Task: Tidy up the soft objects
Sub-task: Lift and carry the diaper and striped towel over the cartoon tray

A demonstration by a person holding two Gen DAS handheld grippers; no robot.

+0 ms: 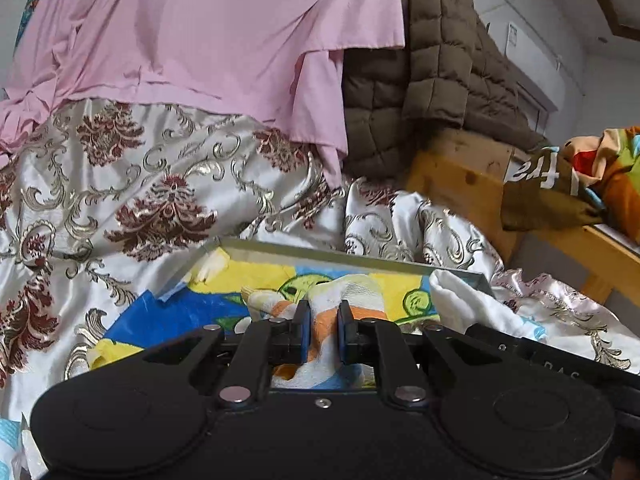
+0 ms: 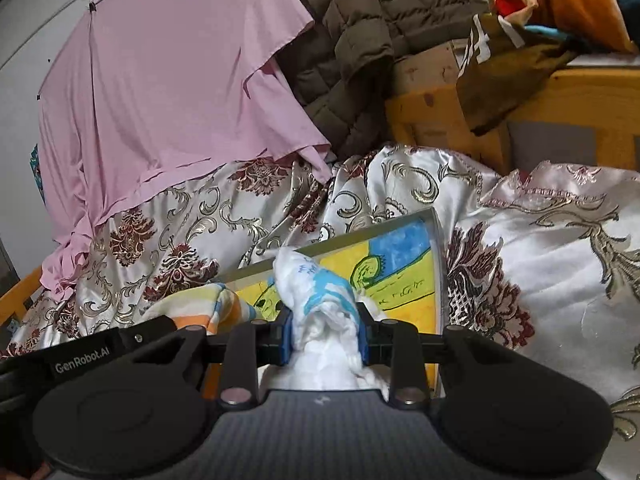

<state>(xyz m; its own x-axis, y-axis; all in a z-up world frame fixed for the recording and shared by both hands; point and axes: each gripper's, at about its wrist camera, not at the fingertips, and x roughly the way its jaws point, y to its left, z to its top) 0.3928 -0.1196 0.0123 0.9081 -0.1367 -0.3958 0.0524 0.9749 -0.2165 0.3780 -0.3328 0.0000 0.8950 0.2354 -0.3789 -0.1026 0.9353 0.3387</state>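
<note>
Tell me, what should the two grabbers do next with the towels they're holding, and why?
Probably lower both a little and let go over the tray. The left gripper is shut on an orange-striped towel, the right gripper on a white and blue towel, and both hang just above the tray's colourful picture, so a small drop should land them inside.

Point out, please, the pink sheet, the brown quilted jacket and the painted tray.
Pink sheet [image 1: 208, 28], left wrist view, middle of its draped face.
Brown quilted jacket [image 2: 360, 40], right wrist view, its hanging front.
Painted tray [image 2: 400, 264], right wrist view, bare yellow-and-blue floor.
</note>
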